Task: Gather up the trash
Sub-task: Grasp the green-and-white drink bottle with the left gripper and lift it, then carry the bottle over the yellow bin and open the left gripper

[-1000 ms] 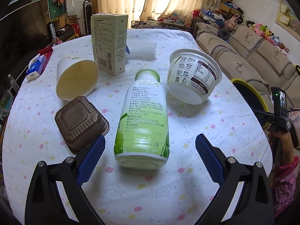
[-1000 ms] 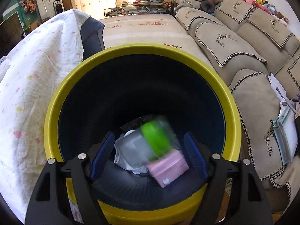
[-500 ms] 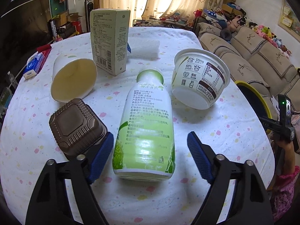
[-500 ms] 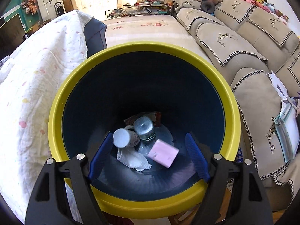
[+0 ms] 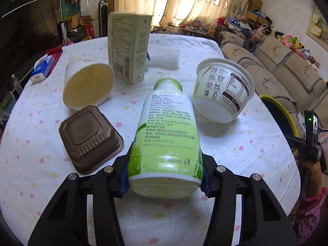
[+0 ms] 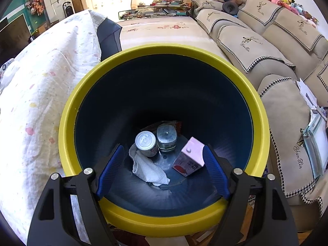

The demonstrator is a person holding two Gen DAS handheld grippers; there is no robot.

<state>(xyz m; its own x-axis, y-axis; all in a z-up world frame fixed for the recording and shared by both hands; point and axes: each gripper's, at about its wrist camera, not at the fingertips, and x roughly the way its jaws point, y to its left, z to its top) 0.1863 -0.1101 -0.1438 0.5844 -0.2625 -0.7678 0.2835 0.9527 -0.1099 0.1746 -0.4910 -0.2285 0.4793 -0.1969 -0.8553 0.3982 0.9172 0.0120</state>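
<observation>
Now the left gripper point(image 5: 165, 176) has its blue pads point(image 5: 124, 179) against the base of the green-and-white bottle point(image 5: 167, 135). Its jaws have just been closing, with the bottle between them, from a wide stance a second ago to contact on both flanks. The bottle lies on its side near the front edge of the table point(image 5: 246, 153), cap pointing toward the far edge. Judged from this, the grasp step is complete or nearly so; the lift comes next.

Around it on the table lie a brown tray point(image 5: 90, 139), a tipped paper cup point(image 5: 88, 86), an upright carton point(image 5: 128, 47) and an overturned white tub point(image 5: 223, 90).

The right gripper point(image 6: 162, 170) hangs released over the yellow-rimmed bin point(image 6: 67, 123), nothing between its fingers. An item seen blurred between them a second ago is gone. A can point(image 6: 146, 143), a glass jar point(image 6: 166, 136), a pink carton point(image 6: 189, 157) and a tissue point(image 6: 147, 168) rest at the bottom.
</observation>
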